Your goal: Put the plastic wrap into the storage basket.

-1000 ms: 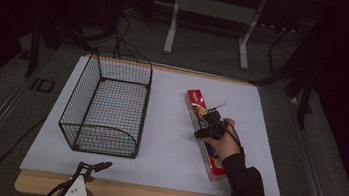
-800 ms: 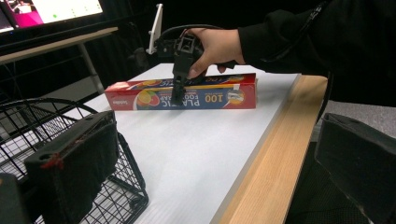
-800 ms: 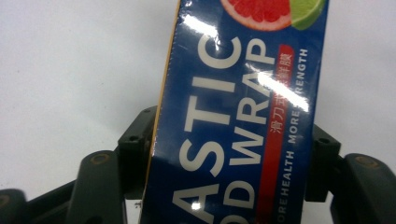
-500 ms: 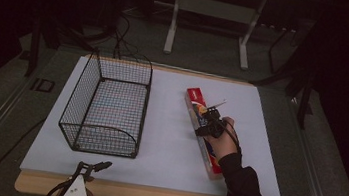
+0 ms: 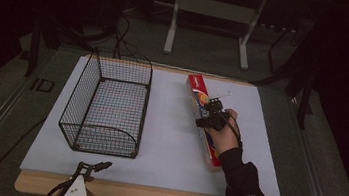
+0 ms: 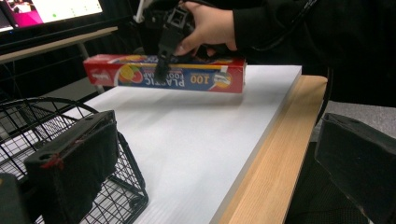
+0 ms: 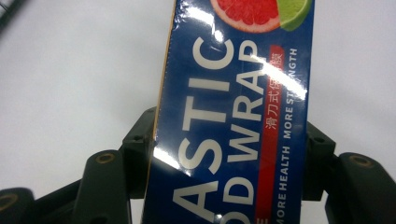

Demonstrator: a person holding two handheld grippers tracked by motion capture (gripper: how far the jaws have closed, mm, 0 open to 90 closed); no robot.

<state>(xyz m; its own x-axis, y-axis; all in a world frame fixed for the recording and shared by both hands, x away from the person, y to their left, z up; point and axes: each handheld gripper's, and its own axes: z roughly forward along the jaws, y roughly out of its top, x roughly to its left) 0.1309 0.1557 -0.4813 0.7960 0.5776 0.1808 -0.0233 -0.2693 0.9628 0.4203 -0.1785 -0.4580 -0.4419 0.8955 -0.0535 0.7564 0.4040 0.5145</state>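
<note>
A long red and blue plastic wrap box (image 5: 196, 86) lies lengthwise over the right half of the white table top (image 5: 167, 142). My right gripper (image 5: 209, 113) straddles its middle from above, one jaw pressed against each long side, shut on it. In the right gripper view the box (image 7: 233, 93) runs up between the jaws of my right gripper (image 7: 231, 140). The left gripper view shows the box (image 6: 196, 79) side-on under the hand with the right gripper (image 6: 163, 51). My left gripper (image 5: 96, 165) hangs at the table's near edge, its jaws wide open and empty (image 6: 215, 177).
A black wire basket (image 5: 80, 89) stands on the left half of the table, and its near corner (image 6: 130, 196) sits close to my left gripper. The table's wooden front edge (image 6: 275, 154) runs along the near side. Desk legs and cables stand behind the table.
My right gripper has shifted toward the far side of the table, and the box has moved that way with it. The left gripper has stayed put.
</note>
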